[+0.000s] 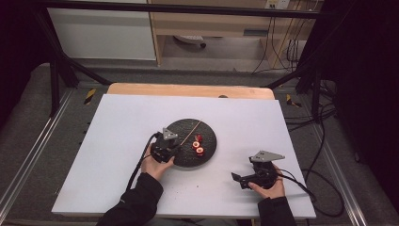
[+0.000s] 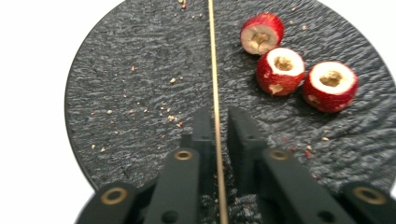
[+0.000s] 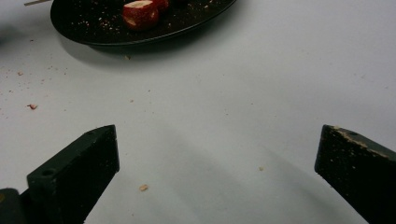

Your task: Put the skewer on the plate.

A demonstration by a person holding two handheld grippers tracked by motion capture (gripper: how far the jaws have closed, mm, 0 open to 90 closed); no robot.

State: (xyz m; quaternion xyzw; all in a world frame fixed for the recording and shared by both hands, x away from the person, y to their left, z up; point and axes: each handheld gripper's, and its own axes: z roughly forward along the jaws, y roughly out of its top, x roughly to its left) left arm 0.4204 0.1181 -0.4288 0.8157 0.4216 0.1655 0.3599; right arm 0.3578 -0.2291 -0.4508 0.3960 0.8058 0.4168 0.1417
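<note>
A round black plate (image 1: 208, 130) lies mid-table, dusted with crumbs. A thin wooden skewer (image 1: 191, 133) lies across it, and three cored red fruits (image 1: 198, 145) sit beside the skewer. In the left gripper view the skewer (image 2: 212, 56) runs straight between the jaws of my left gripper (image 2: 219, 116). It lies against one jaw, and a narrow gap shows at the other. The fruits (image 2: 280, 70) lie to its right on the plate (image 2: 130, 93). My right gripper (image 3: 217, 140) hovers wide open over bare white table, with the plate (image 3: 93, 28) and a fruit (image 3: 140, 14) farther off.
A white board (image 1: 117, 141) covers the wooden table (image 1: 188, 89). Small crumbs (image 3: 143, 187) are scattered on the board near the plate. Cables trail from both grippers toward the table's near and right edges. A black frame and rails surround the table.
</note>
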